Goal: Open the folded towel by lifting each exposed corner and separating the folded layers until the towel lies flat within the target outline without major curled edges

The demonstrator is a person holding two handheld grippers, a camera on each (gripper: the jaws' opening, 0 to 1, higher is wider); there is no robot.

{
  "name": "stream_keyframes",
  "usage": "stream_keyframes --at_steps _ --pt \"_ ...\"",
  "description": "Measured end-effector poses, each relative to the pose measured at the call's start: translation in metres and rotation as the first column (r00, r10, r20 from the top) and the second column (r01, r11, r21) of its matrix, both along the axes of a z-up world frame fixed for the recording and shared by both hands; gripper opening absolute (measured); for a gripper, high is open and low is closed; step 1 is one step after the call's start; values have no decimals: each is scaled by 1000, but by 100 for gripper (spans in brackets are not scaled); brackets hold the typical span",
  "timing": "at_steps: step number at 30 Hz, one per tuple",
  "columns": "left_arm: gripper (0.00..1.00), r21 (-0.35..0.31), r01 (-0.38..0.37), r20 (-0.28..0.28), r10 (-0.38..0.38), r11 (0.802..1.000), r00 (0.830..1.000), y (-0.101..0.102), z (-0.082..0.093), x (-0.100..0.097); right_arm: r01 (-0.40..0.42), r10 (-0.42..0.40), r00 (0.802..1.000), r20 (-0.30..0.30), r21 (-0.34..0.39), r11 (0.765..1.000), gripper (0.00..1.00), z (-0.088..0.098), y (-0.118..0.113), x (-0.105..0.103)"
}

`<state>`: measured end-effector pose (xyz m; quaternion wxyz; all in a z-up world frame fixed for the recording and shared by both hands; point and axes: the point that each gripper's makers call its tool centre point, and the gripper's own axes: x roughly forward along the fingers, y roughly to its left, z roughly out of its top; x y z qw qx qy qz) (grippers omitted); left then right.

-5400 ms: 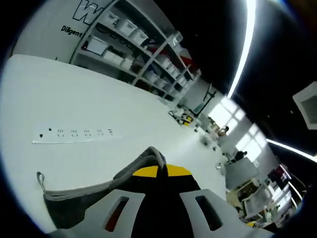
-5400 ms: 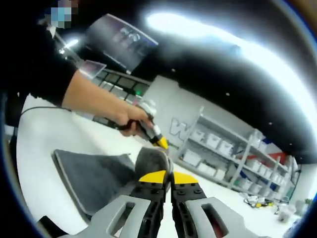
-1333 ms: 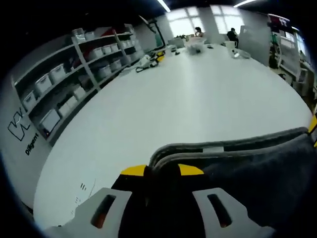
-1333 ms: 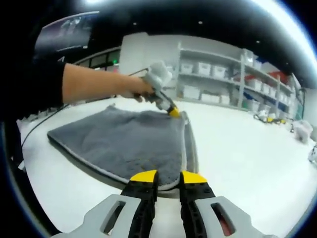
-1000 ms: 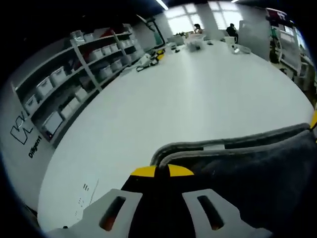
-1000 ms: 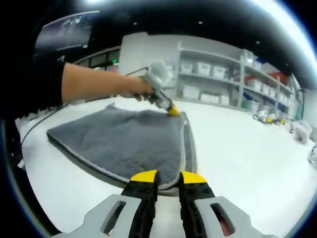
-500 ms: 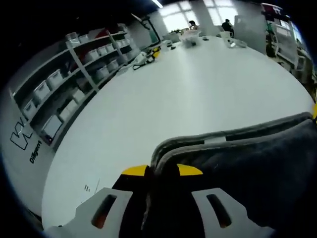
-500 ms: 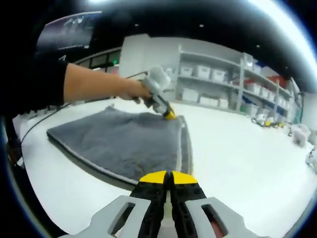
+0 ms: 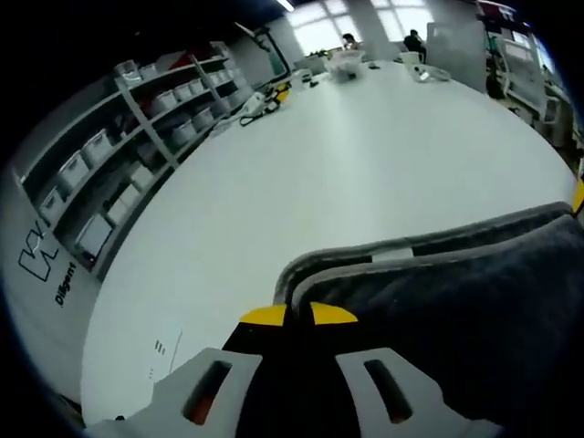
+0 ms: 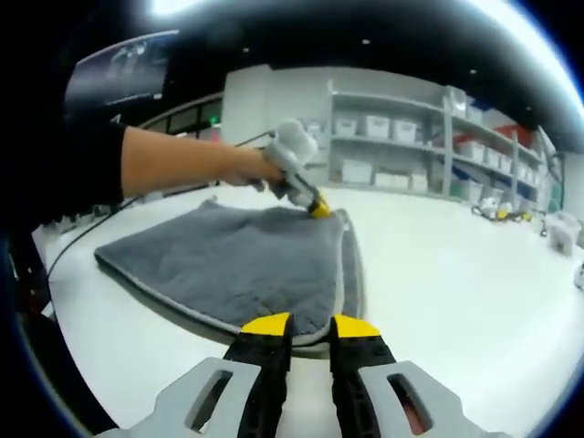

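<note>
Grey towel (image 10: pixel 246 265) far corner hidden under left gripper (image 10: pixel 319 209), right gripper (image 10: pixel 309 326) fingers apart

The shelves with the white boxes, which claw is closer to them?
Left. The left claw pinches the towel's far corner on the shelves' side. The right claw, open, sits at the towel's near corner, farther from them.

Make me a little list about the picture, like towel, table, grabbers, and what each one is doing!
towel: grey towel, still folded in layers, lying on the table
table: white table, towel on it
left gripper: left gripper at the towel's far corner, fingers shut on it
right gripper: right gripper open at the towel's near edge
hand: a person's hand holds the left gripper
background: shelves with white bins
</note>
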<state>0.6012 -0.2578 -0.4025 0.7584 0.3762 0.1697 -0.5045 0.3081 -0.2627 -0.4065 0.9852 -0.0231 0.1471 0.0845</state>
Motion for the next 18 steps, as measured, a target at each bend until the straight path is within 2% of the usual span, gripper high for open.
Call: stream_keyframes --at_steps 2,5,14,18 --pt "3 5 27 22 -27 1000 999 -1 3 -3 0 0 1000 0 -2 1000 11 0 0 0" --pt "3 3 37 26 -37 999 999 2 6 -3 0 0 1000 1 -8 1000 11 1 0 1" --pt "2 -73 44 18 -42 996 999 7 23 -3 15 -15 1000 3 -16 1000 12 3 -2 3" --pt "2 -99 53 14 -52 994 999 10 26 -5 32 -32 999 -5 -6 999 15 1 -7 6"
